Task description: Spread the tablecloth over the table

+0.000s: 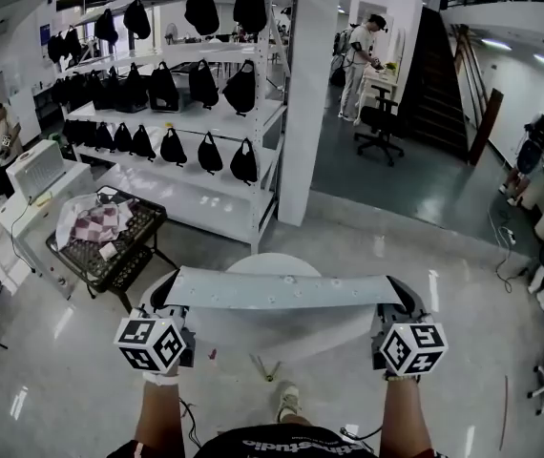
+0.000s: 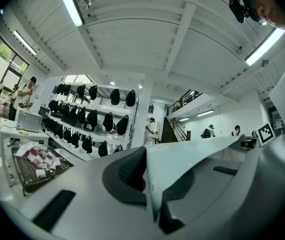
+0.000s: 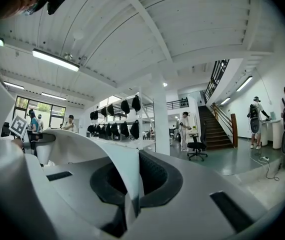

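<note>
Tablecloth is off the table & up in the air; a pale band pulled taut, roughly level, btwn the two grippers, over the near side of the round white table. The table's far rim shows just past the cloth's far edge. The pale patch under the near edge is prob bare tabletop, but can't rule out hanging cloth.

Left gripper has the cloth's left end; in the left gripper view its jaws are clamped tight on the fabric edge, w/ the sheet running off to the right. Right gripper mirrors it; in the right gripper view the jaws are pinched together on the other end, w/ the sheet curving away left. Both point about level.

Progress, as I judge it: cloth is picked up, stretched along one edge & brought to the table, so approx the first half is done. No part of it visibly rests on the top yet. Left to do: carry it across, lower it, centre it, let go, smooth it. Only a narrow band shows from above, so can't tell how much is folded or hanging below.

Further out: shelf rack hung w/ black bags; wire cart w/ a checked cloth at left; people at desks far off; none of it in the way.
</note>
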Available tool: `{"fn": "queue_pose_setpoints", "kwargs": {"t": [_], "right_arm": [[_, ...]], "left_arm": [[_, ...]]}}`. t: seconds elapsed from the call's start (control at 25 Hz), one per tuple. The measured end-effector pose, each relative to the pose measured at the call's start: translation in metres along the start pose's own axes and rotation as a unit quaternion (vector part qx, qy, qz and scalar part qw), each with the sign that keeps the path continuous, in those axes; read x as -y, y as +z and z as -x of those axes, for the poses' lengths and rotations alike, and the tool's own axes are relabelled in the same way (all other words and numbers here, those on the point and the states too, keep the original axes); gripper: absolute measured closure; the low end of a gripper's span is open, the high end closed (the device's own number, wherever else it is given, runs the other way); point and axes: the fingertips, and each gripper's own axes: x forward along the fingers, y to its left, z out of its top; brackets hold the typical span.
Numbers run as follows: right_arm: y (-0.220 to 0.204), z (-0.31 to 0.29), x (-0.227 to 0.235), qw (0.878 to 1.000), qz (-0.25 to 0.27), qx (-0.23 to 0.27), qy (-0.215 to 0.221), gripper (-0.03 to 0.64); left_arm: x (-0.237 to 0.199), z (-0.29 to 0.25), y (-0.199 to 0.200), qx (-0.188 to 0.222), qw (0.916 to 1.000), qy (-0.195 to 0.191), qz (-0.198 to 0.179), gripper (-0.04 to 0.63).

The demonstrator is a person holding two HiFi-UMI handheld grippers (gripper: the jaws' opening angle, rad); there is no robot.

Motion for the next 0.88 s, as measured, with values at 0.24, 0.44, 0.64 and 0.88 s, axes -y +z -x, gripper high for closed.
{"fn": "queue_pose_setpoints", "kwargs": {"t": [0.24, 0.44, 0.64, 0.88], "right_arm": [[0.003, -0.026, 0.007, 1.0, -0.002, 0.003, 0.009, 0.59], [0.002, -0.063, 0.012, 1.0, -0.002, 0.005, 0.022, 0.59], [0.0, -0.11, 0.028, 0.999, -0.004, 0.0, 0.036, 0.591], [0.009, -0.16, 0.045, 0.999, 0.0, 0.004, 0.047, 0.589]], "left_arm": [[-0.007, -0.019, -0.001, -0.004, 0.9999, 0.008, -0.004, 0.577], [-0.022, -0.048, -0.001, -0.001, 0.9998, 0.021, -0.005, 0.577], [-0.033, -0.088, -0.004, -0.004, 0.9994, 0.033, -0.009, 0.577], [-0.043, -0.133, 0.002, -0.004, 0.9989, 0.046, -0.013, 0.577]]}}
